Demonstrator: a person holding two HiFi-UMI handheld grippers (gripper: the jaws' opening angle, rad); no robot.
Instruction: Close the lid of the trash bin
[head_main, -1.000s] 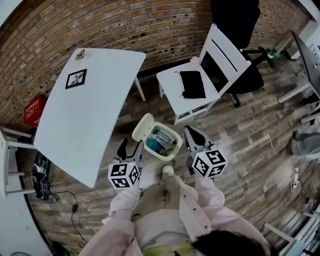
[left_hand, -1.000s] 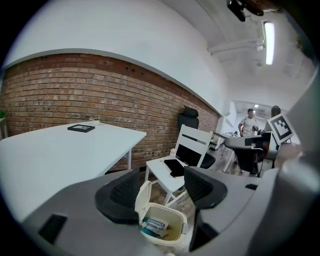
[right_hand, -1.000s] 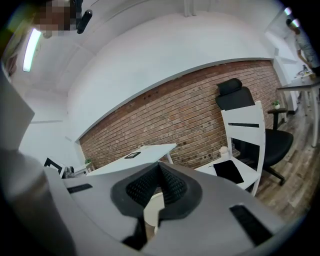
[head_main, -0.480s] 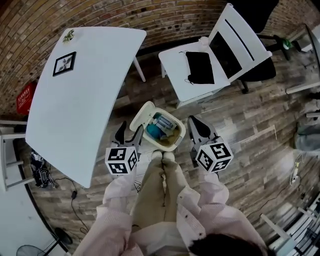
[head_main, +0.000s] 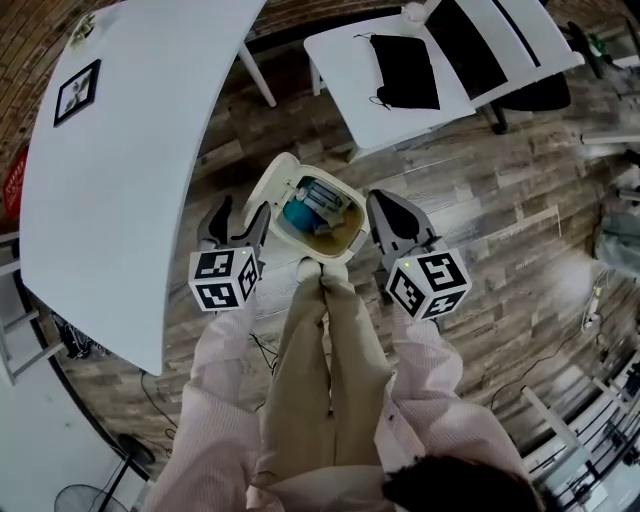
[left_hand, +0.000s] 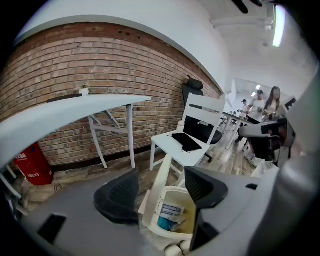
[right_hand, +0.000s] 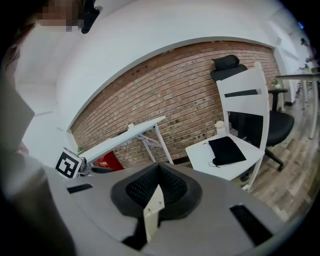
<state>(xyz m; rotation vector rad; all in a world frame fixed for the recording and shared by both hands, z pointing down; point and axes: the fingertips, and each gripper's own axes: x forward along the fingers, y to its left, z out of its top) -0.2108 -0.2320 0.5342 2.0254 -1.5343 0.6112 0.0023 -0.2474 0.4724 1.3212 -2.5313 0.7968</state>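
A small cream trash bin (head_main: 322, 243) stands on the wood floor just in front of my feet, with blue and white packets inside. Its lid (head_main: 262, 190) is tipped open on the bin's left side. My left gripper (head_main: 237, 216) is open right beside the lid. In the left gripper view the upright lid (left_hand: 161, 182) and the bin (left_hand: 172, 212) show between the spread jaws of the left gripper (left_hand: 160, 176). My right gripper (head_main: 393, 213) hangs just right of the bin, apart from it. In its own view the right gripper (right_hand: 159, 172) is shut, and the bin is hidden.
A white table (head_main: 130, 150) stands to the left of the bin. A white chair (head_main: 400, 110) carrying a black cloth (head_main: 405, 70) is beyond it. My shoes (head_main: 315, 270) touch the bin's near side. A red object (left_hand: 29, 162) sits by the brick wall.
The bin has come closer as the person stepped up to it. Both grippers now flank it, with the left one nearer the open lid. The lid stays open.
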